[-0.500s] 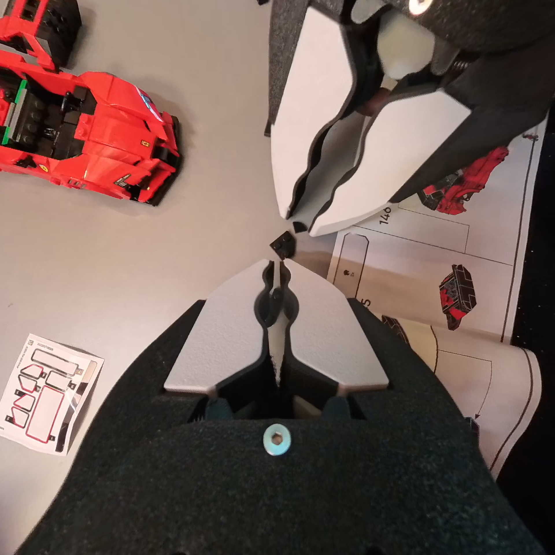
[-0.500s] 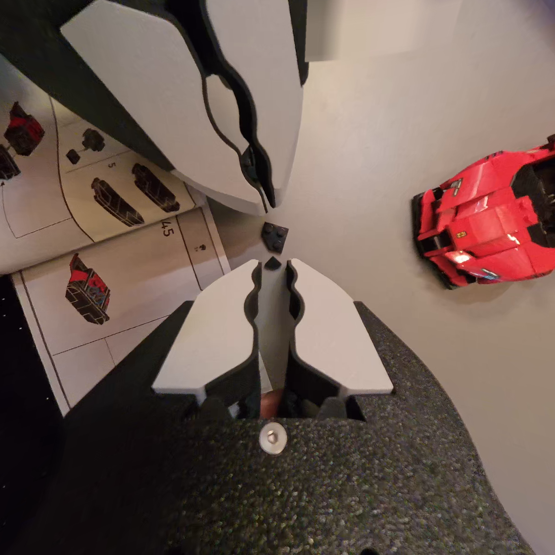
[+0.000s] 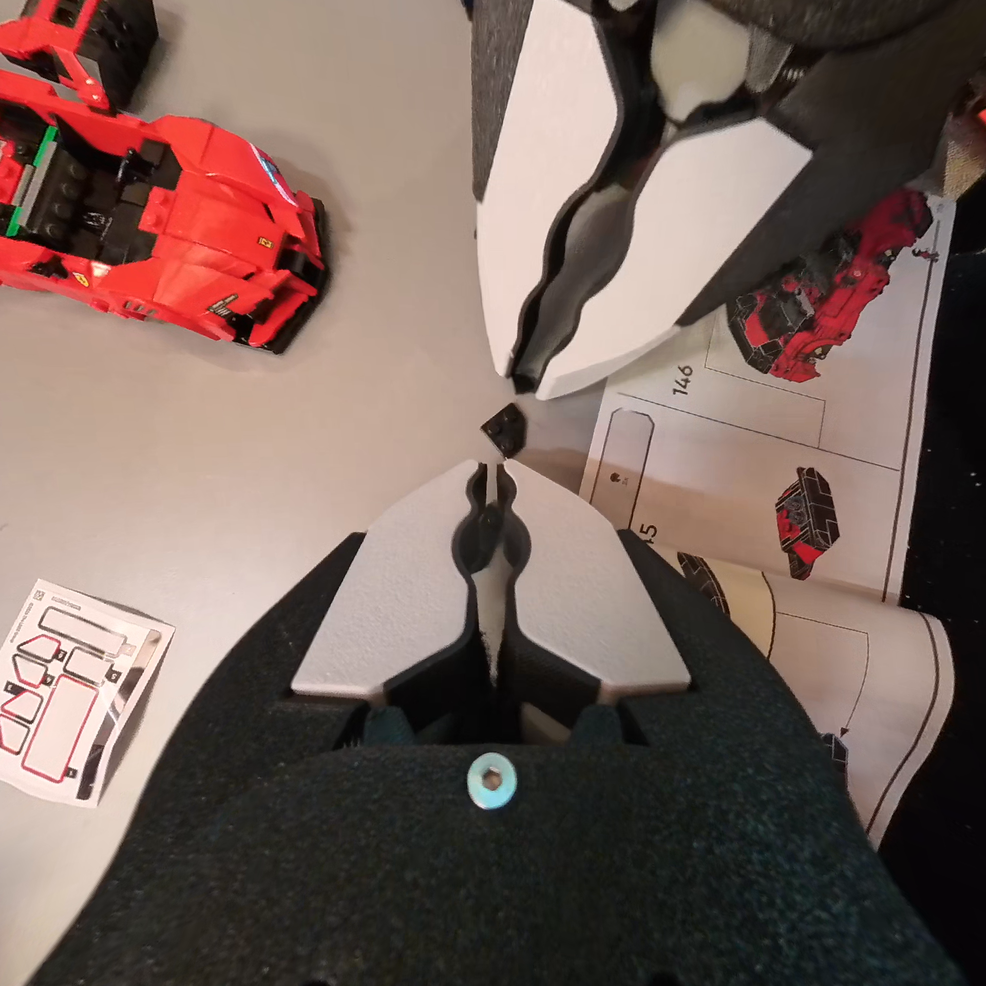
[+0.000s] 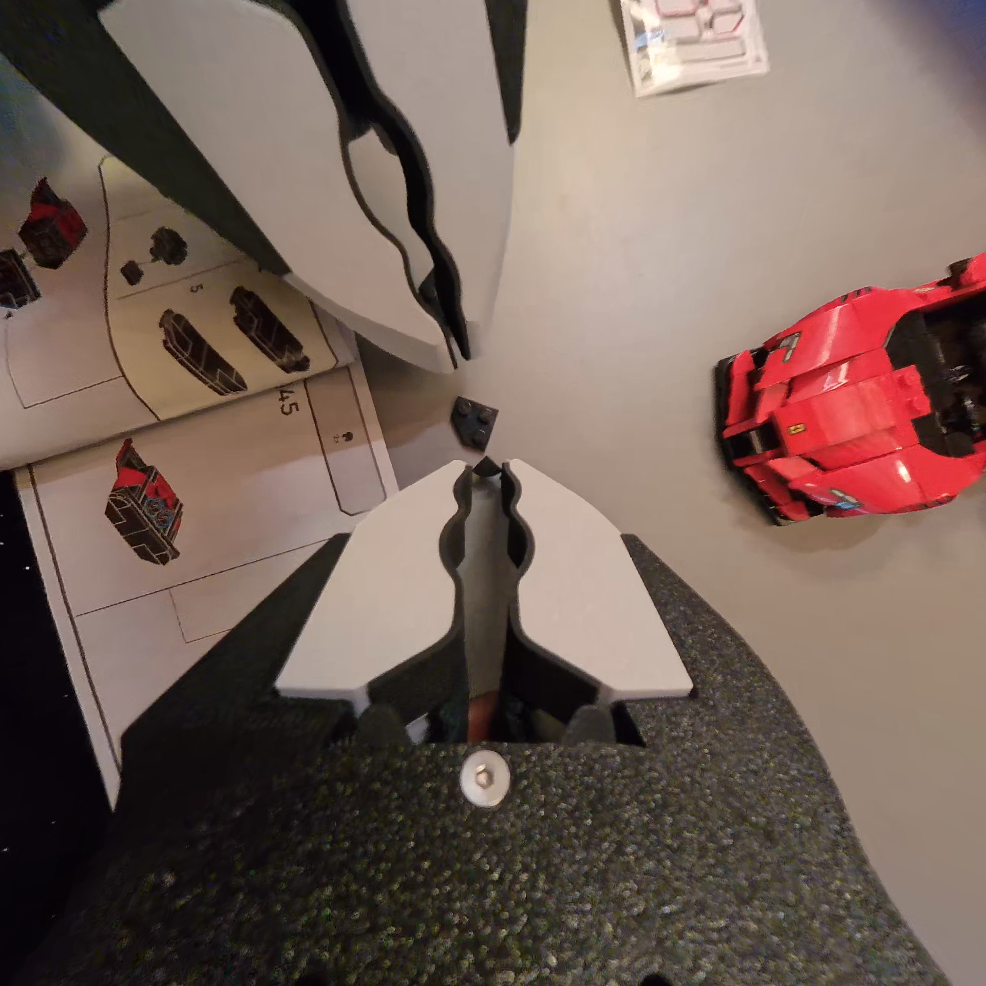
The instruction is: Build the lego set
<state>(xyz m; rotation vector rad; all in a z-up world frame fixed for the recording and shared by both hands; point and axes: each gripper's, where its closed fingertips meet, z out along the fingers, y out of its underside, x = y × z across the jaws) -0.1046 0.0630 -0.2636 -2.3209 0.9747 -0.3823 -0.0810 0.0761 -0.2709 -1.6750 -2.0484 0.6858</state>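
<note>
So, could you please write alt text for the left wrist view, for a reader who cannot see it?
A small black studded Lego plate lies on the grey table between the left gripper, nearly shut, and the right gripper opposite, which pinches a tiny black piece. A red Lego car sits upper left, a white sticker sheet lower left, an open instruction booklet right.

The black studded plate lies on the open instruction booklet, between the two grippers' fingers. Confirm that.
Not quite. The black studded plate lies on the bare grey table, just beside the open instruction booklet, not on it; the right wrist view shows this. It does lie between the fingers of the left gripper and the right gripper.
</note>
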